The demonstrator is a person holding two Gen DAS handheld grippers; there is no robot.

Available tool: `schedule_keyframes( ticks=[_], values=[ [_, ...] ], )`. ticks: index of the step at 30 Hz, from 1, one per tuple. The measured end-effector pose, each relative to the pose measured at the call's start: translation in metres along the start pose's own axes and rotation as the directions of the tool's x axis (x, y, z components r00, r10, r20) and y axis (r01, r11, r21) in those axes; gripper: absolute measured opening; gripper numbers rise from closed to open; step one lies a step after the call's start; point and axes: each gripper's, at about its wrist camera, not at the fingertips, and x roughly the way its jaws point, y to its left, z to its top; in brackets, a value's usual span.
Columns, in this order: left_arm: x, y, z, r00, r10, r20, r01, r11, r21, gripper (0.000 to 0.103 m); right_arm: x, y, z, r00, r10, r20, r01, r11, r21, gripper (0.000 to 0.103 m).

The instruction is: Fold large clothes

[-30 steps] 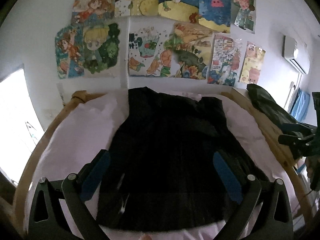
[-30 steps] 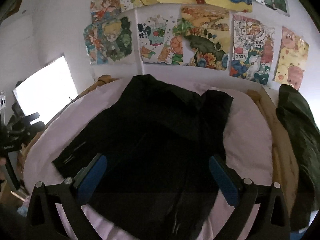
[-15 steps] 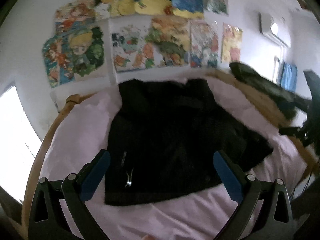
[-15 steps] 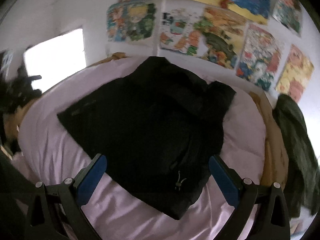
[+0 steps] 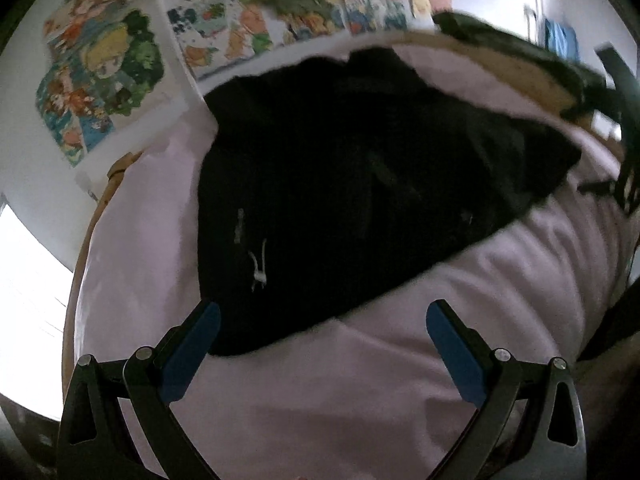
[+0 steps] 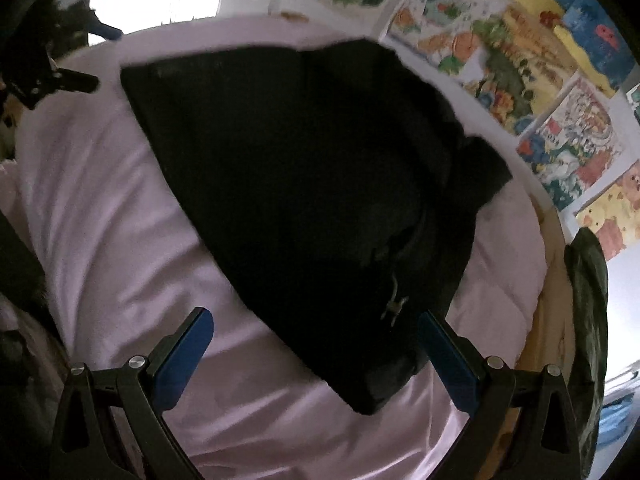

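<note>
A large black garment point(image 5: 352, 184) lies spread on a pale pink bed cover point(image 5: 360, 380), a white drawstring toggle point(image 5: 258, 268) showing near its lower left hem. My left gripper point(image 5: 322, 320) hovers open just short of that hem, nothing between its blue pads. In the right wrist view the same black garment point(image 6: 304, 184) fills the middle, its toggle point(image 6: 394, 300) near the lower right corner. My right gripper point(image 6: 316, 330) is open above that corner, its right finger point(image 6: 444, 356) at the fabric's edge; touching or not is unclear.
A wooden bed frame point(image 6: 548, 328) rims the mattress. A dark green garment point(image 6: 588, 320) hangs over the frame on the right. Colourful posters point(image 5: 248, 28) cover the wall behind. The other gripper point(image 6: 44, 76) shows at the far left; a bright window point(image 5: 24, 280) lies left.
Both grippers pulled back and apart toward the near edge, left to the left corner, right to the right corner. The garment now appears farther away and tilted in each view. Both stayed open.
</note>
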Motion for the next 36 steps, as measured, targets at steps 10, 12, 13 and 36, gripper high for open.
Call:
schedule_keyframes(
  ticks=[10, 12, 13, 36],
  values=[
    [0.049, 0.007, -0.027, 0.984, 0.124, -0.124, -0.122, 0.992, 0.026, 0.101, 0.026, 0.001, -0.012, 0.995, -0.022, -0.097, 0.019, 0.999, -0.033, 0.103],
    [0.051, 0.012, -0.026, 0.977, 0.174, -0.123, -0.174, 0.985, 0.014, 0.101, 0.03, 0.006, -0.013, 0.993, -0.057, -0.108, 0.05, 0.997, -0.065, 0.103],
    [0.051, 0.015, -0.026, 0.972, 0.201, -0.119, -0.201, 0.98, 0.009, 0.101, 0.033, 0.009, -0.014, 0.99, -0.086, -0.114, 0.076, 0.993, -0.089, 0.103],
    [0.055, 0.033, 0.0, 0.915, 0.394, -0.083, -0.394, 0.919, 0.015, 0.01, 0.039, -0.01, -0.008, 0.937, -0.338, -0.086, 0.312, 0.922, -0.23, 0.023]
  ],
)
